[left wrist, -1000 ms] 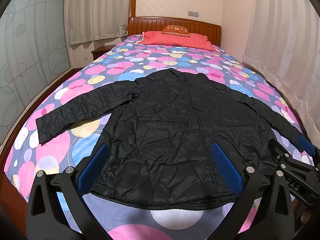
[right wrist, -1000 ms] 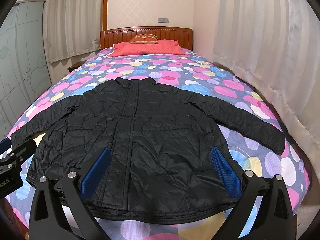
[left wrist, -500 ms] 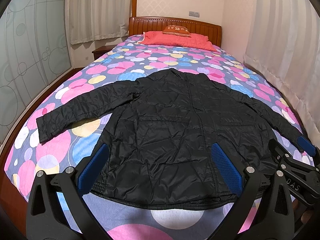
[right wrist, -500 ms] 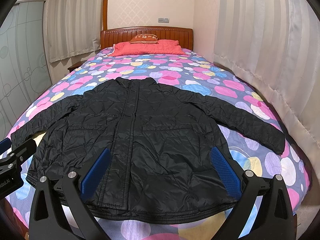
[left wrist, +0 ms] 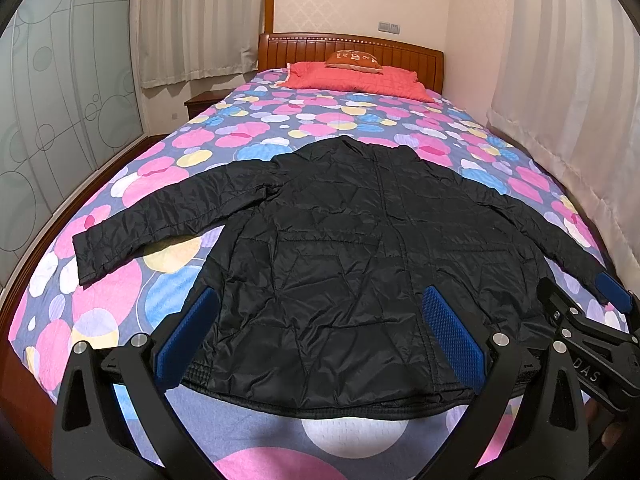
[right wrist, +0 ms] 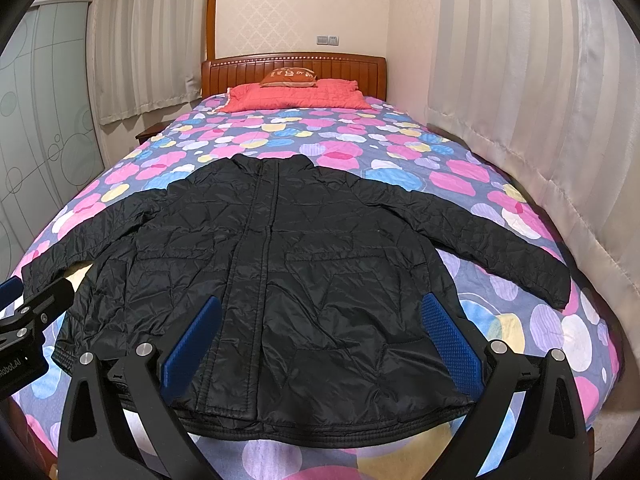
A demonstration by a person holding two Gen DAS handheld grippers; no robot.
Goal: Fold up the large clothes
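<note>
A black quilted jacket (left wrist: 360,248) lies flat and face up on the bed, both sleeves spread out to the sides, hem toward me; it also shows in the right wrist view (right wrist: 288,272). My left gripper (left wrist: 320,336) is open and empty, held above the hem on the jacket's left half. My right gripper (right wrist: 320,340) is open and empty, held above the hem on the right half. Each gripper shows at the edge of the other's view: the right one (left wrist: 592,320) and the left one (right wrist: 28,320).
The bed (left wrist: 320,120) has a quilt with pink, blue and yellow spots, red pillows (left wrist: 356,76) and a wooden headboard. Curtains (right wrist: 540,120) hang close along the right side. A sliding glass wardrobe (left wrist: 60,100) and a nightstand (left wrist: 202,102) stand on the left.
</note>
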